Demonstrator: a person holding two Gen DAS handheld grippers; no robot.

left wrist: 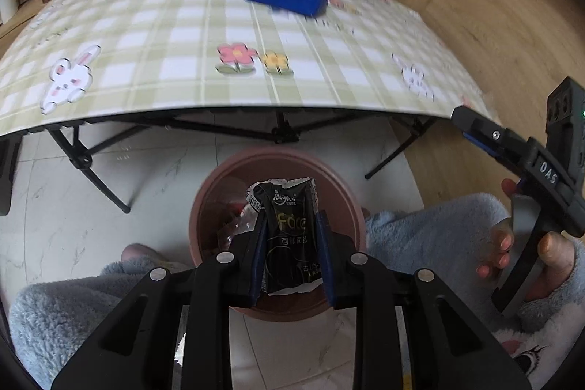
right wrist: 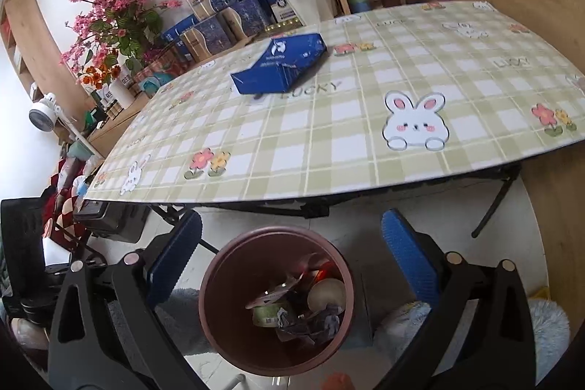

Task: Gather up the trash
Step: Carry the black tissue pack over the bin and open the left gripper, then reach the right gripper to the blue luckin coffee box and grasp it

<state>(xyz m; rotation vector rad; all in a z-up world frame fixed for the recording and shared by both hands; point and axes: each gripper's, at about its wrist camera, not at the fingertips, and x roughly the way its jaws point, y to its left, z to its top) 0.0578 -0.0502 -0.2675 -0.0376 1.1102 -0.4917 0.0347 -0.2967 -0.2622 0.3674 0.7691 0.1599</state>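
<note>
My left tongs (left wrist: 290, 243) clenched one crinkly black tissue packet (left wrist: 289, 236), held above the round brown plastic bin (right wrist: 276, 302) on the tiled floor. My right tongs (right wrist: 292, 265) hung released over that bin, ribbed blue pads wide apart, nothing between them. Crumpled wrappers and one pale round lid lay inside. One glossy blue box (right wrist: 279, 63) sat on the checked tablecloth (right wrist: 365, 148).

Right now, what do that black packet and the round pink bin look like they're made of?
The black packet looks like thin glossy plastic film: it crinkles and has torn white edges. The pink bin seems to be matte moulded plastic, judging by its smooth, even wall and rolled rim, though that's a guess.
</note>
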